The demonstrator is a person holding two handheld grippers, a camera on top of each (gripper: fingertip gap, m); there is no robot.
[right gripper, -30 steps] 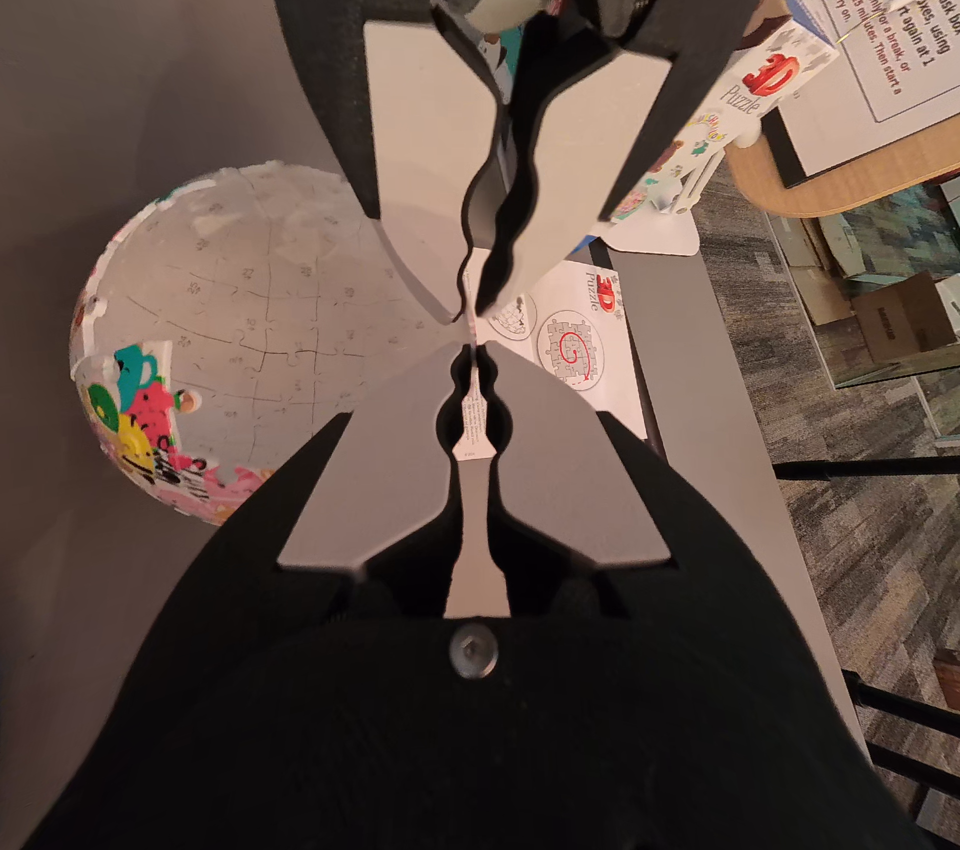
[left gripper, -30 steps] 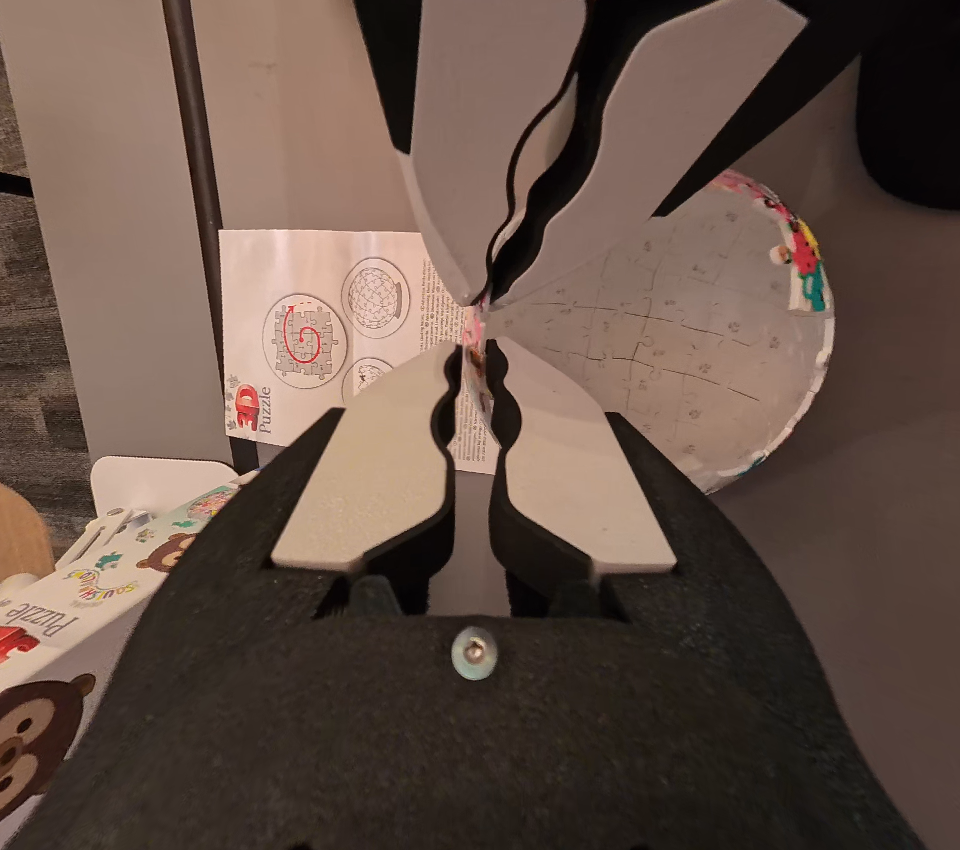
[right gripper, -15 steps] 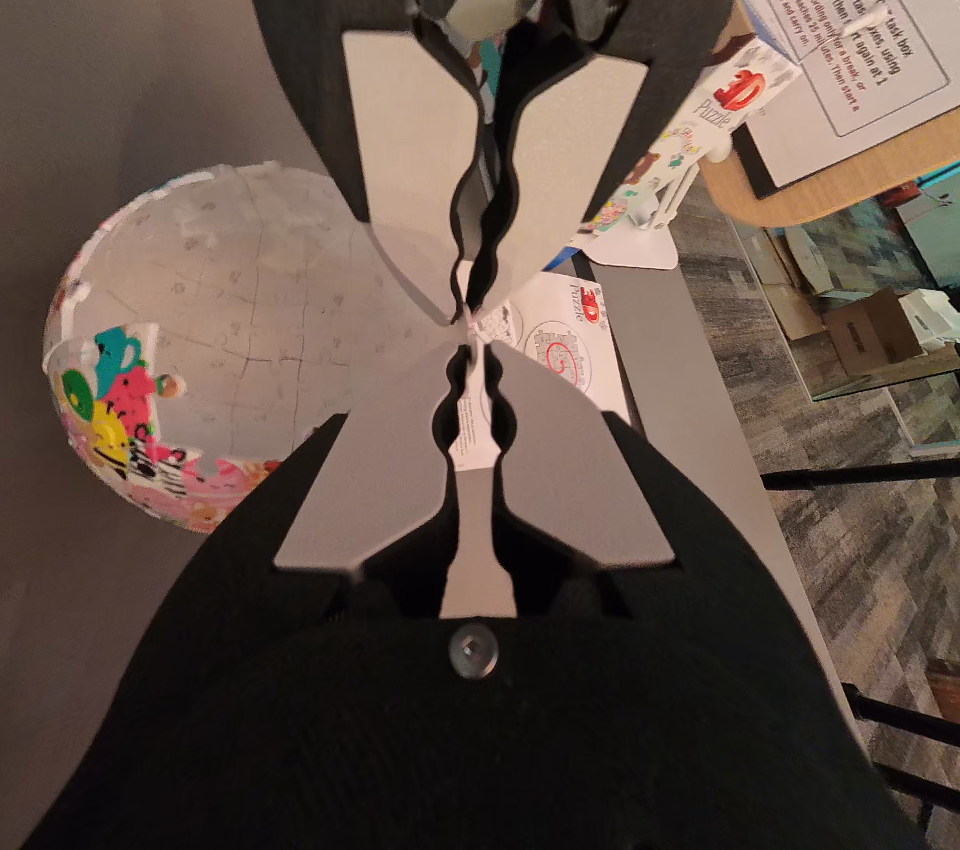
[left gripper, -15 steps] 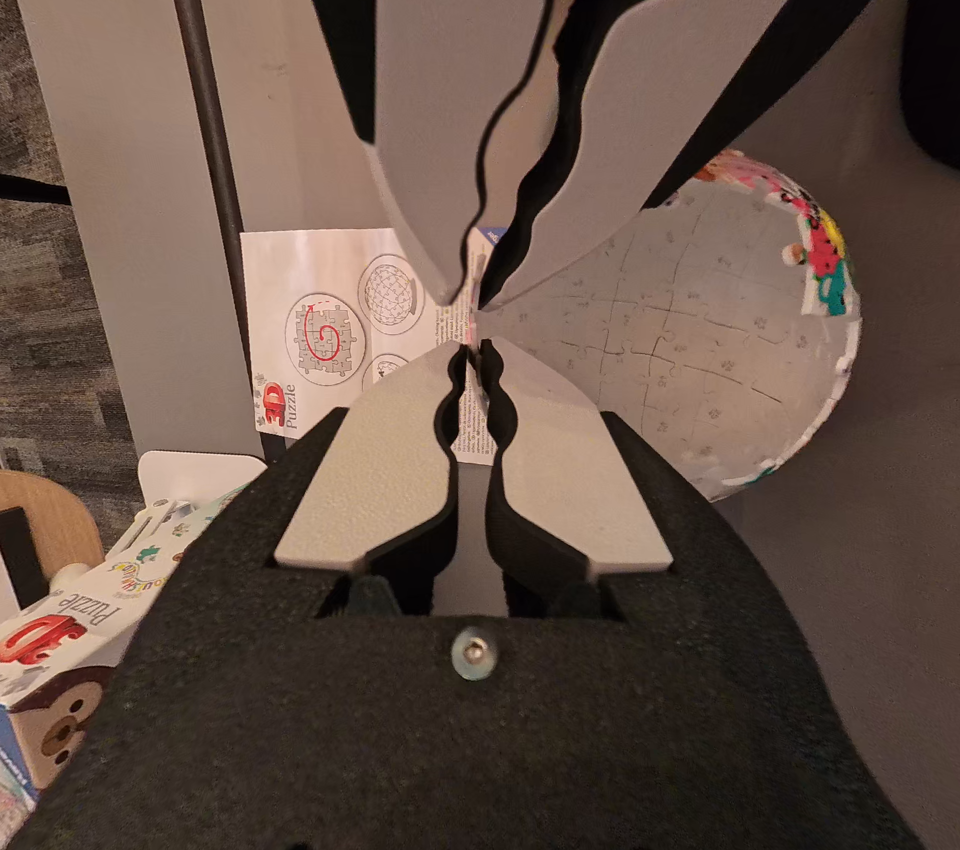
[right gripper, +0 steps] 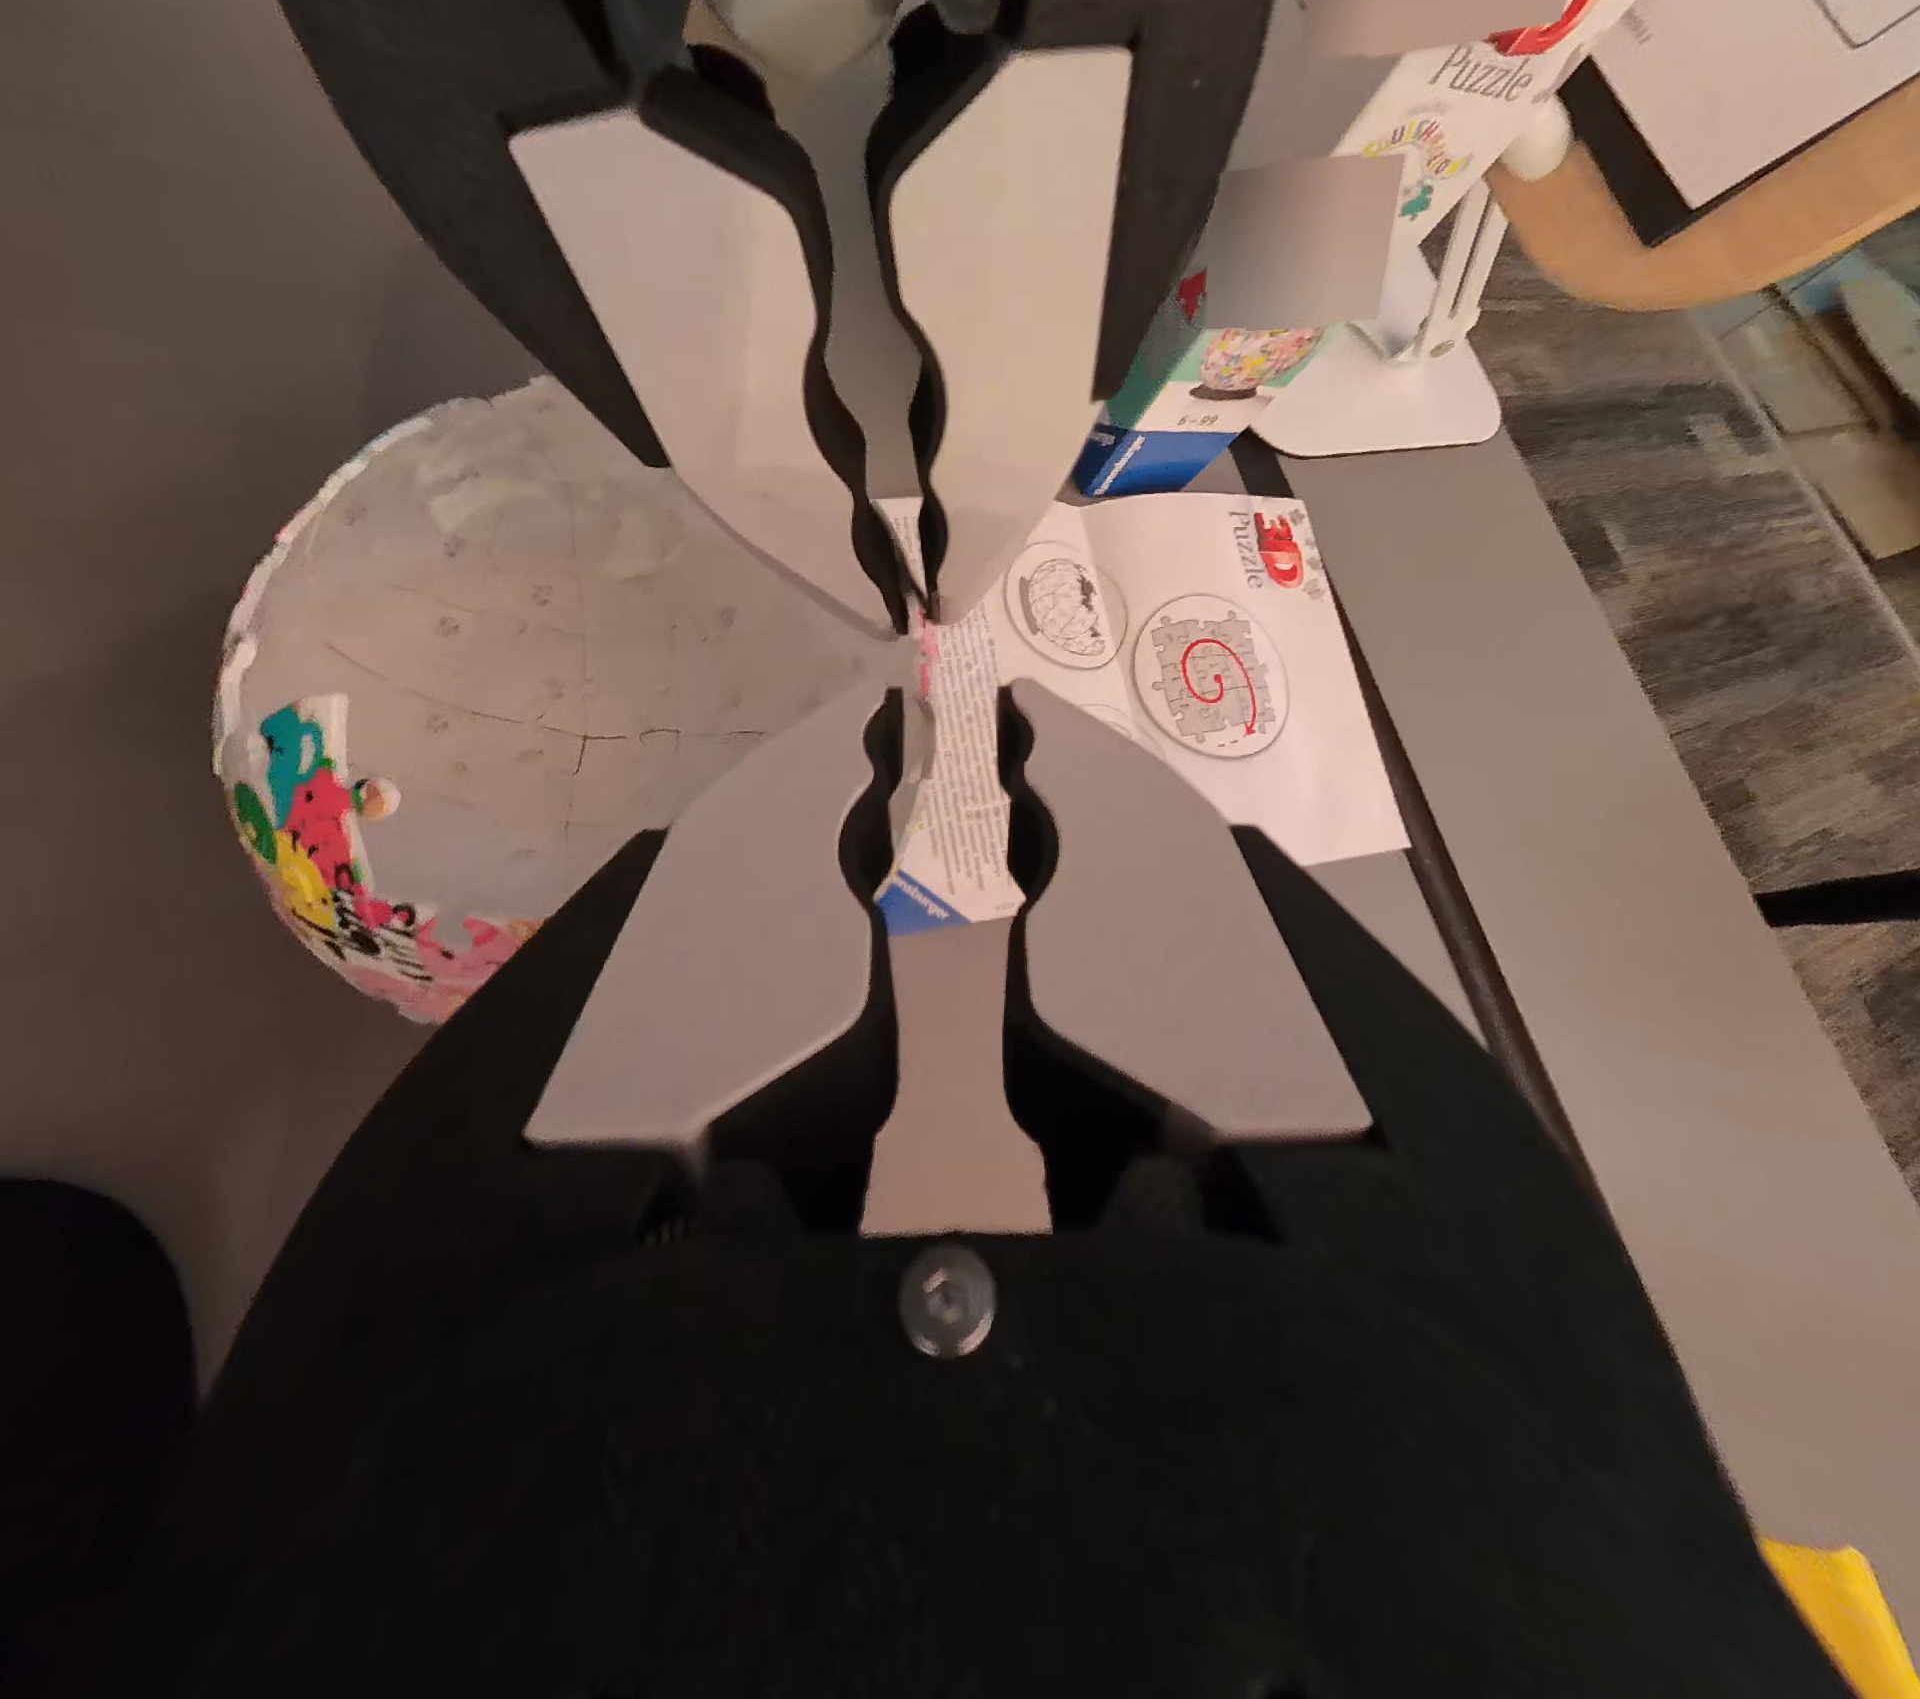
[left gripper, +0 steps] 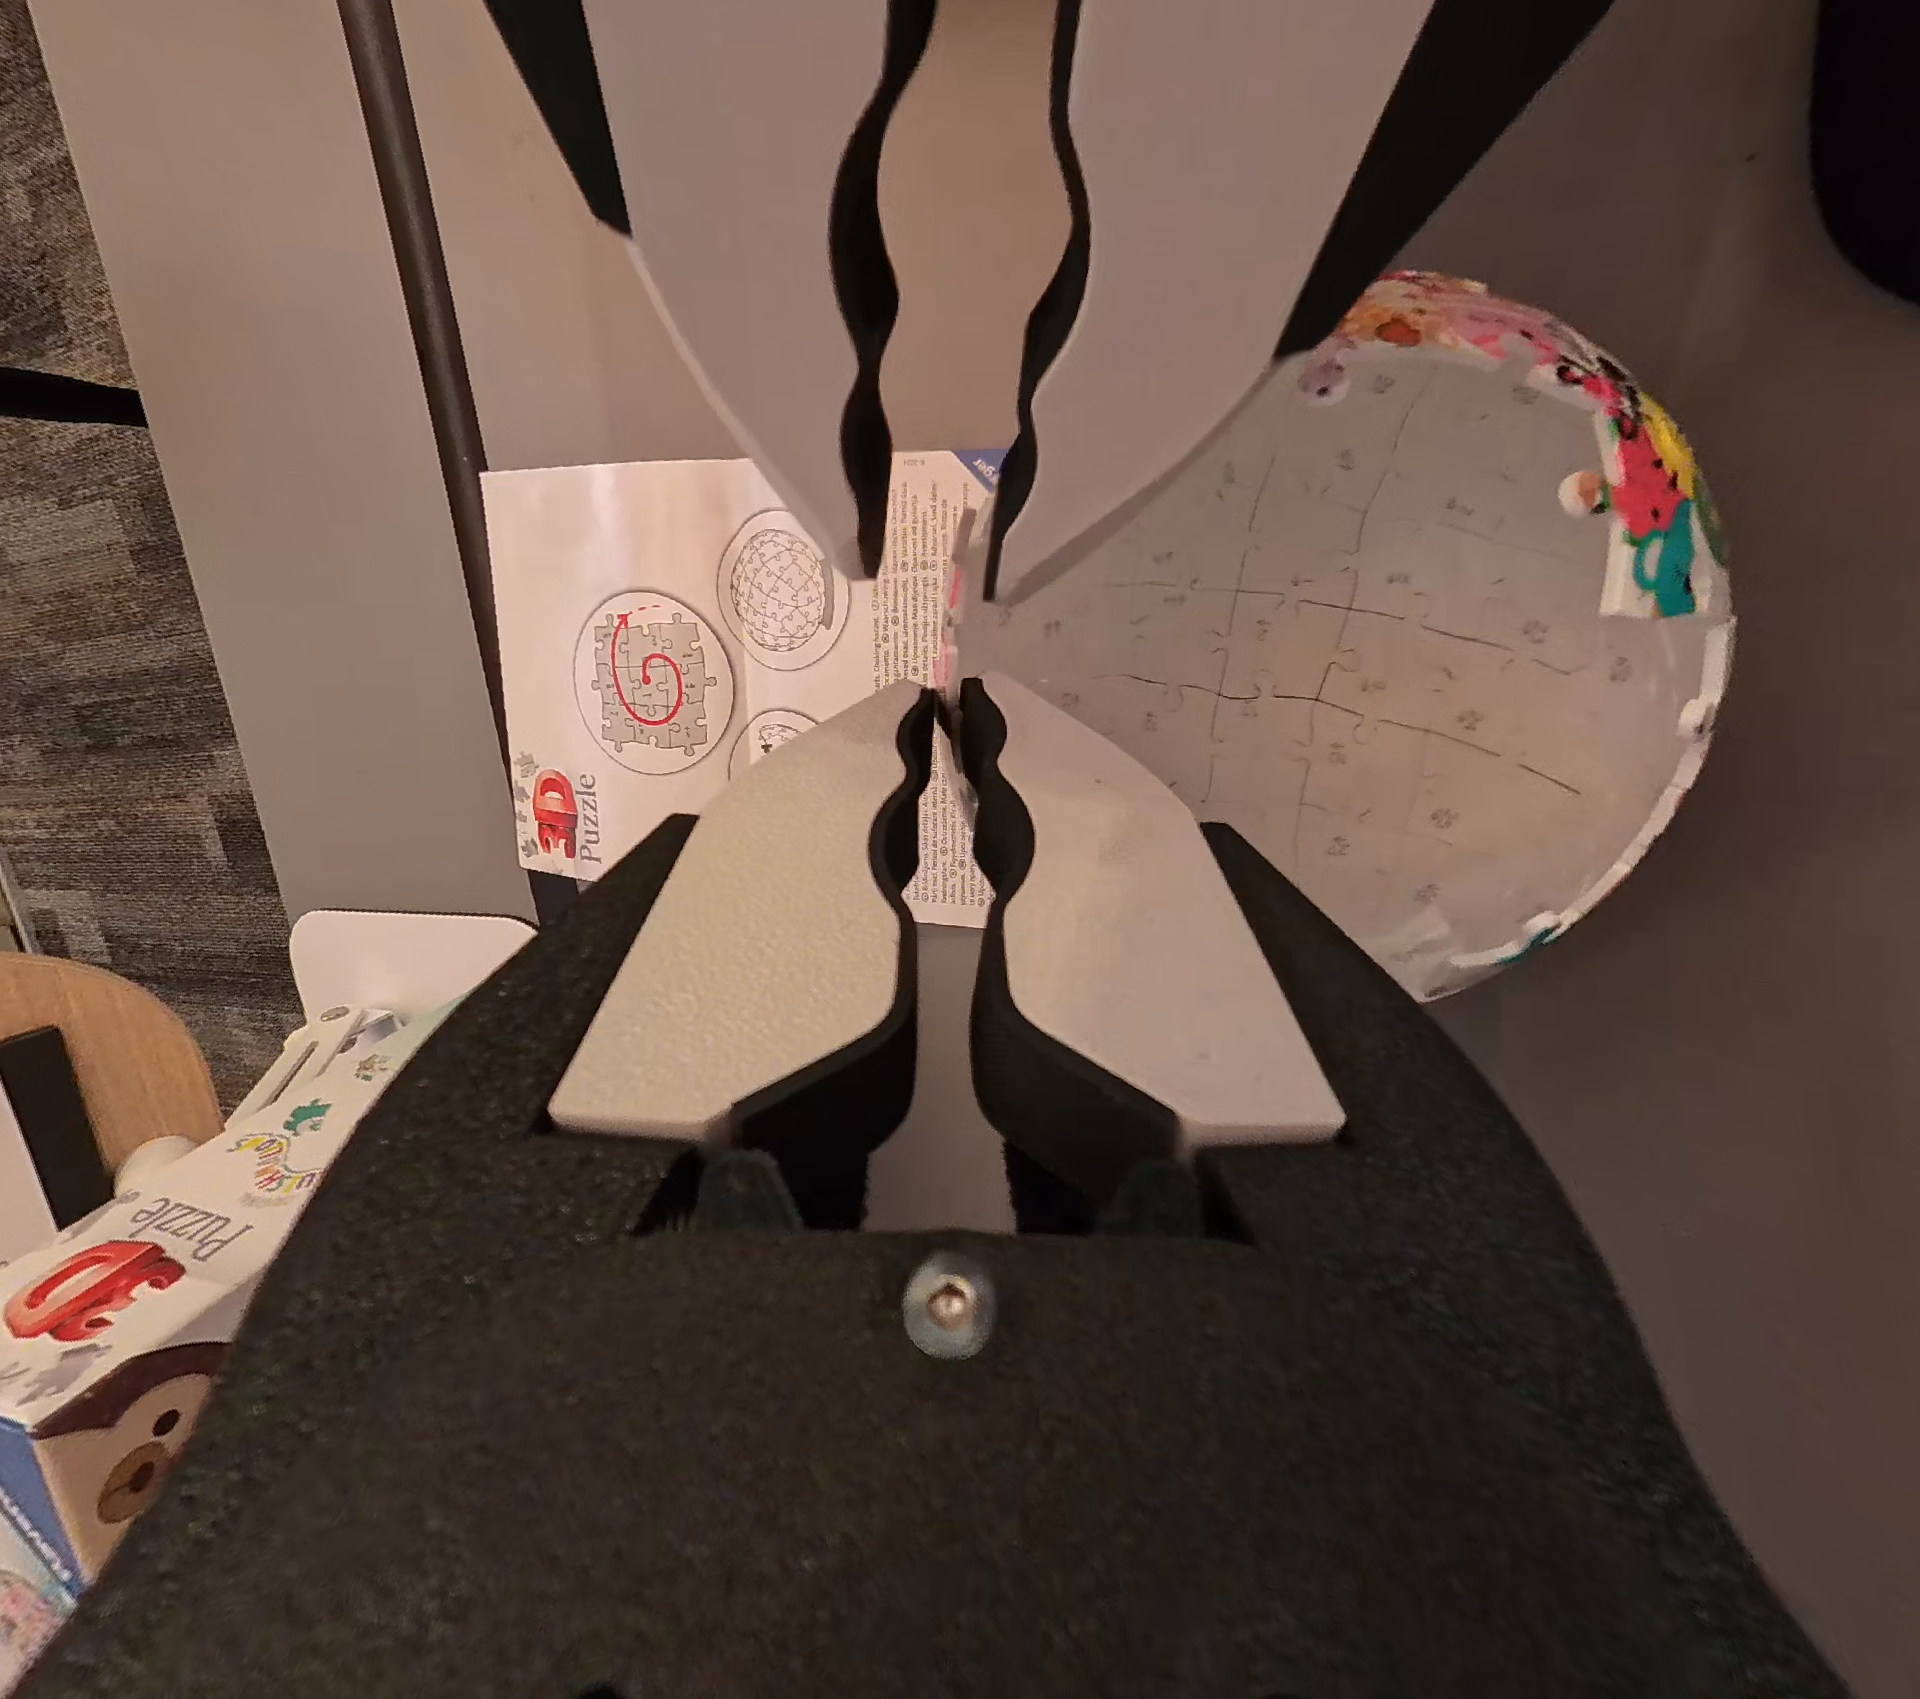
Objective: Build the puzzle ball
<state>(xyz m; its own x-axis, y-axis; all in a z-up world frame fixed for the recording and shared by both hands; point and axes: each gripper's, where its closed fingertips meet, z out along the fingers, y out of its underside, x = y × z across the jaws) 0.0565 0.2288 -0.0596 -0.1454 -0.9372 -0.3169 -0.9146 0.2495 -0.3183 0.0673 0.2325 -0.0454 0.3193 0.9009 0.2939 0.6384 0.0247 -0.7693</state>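
Grey table (left gripper: 1714,1234) carries the half-built puzzle ball (left gripper: 1403,662), centre right of the left wrist view, hollow side showing so its open rim is reachable. Instruction sheet (left gripper: 644,589) lies flat, centre left. My left gripper (left gripper: 945,699) has its fingers pinched on a puzzle piece (right gripper: 923,657), edge-on. My right gripper (right gripper: 951,699) faces it, fingers apart, probably for a handover.

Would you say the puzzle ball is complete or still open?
Still open: the puzzle ball shows its pale inner surface, with the coloured outside only along the rim.
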